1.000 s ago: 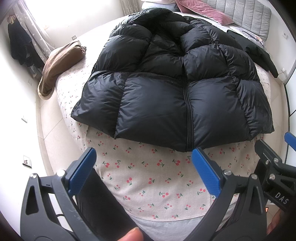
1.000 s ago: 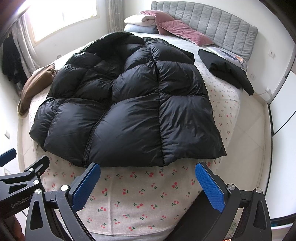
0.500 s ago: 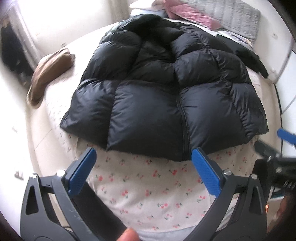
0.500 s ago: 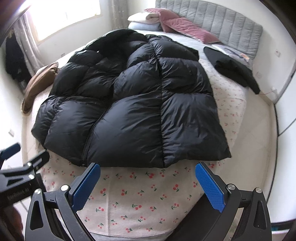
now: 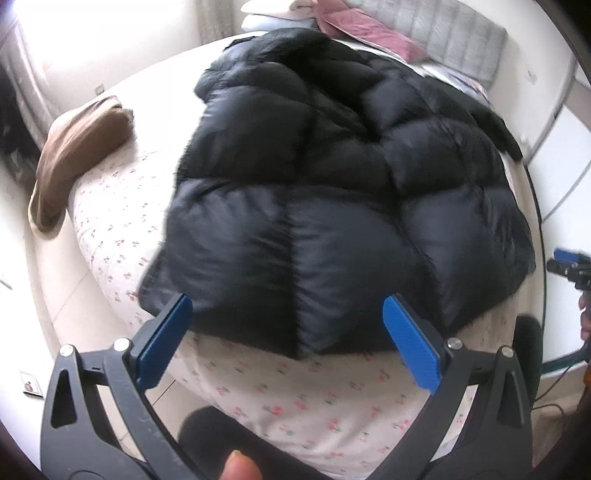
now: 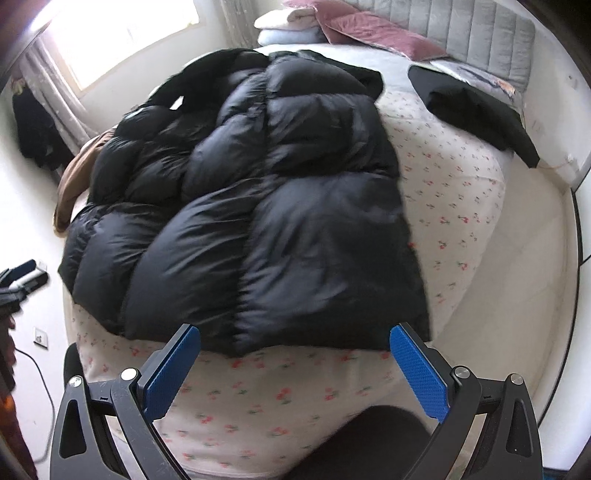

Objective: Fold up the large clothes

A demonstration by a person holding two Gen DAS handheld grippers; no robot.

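— Where's the jacket, and what are your jaws doing?

— The black puffer jacket lies spread flat across the bed, its hem just short of the near edge. My left gripper hangs over the hem toward the near left corner, my right gripper over the hem toward the right side. Both sets of jaws are spread wide and pinch nothing

— What could go wrong?

— The shell looks slick and the filling thick. I judge that a shallow bite would catch only the top layer, or slide off once I lift, and the fold would spring back open. If I grab unevenly on the two sides, the hem would likely skew. Both views are blurred, so I can't read the edge finely

— Anything in the way?

— A brown garment drapes over the left edge, near the jacket's side. A folded black garment sits by the far right edge, well apart. Pillows rest at the grey headboard, beyond the collar
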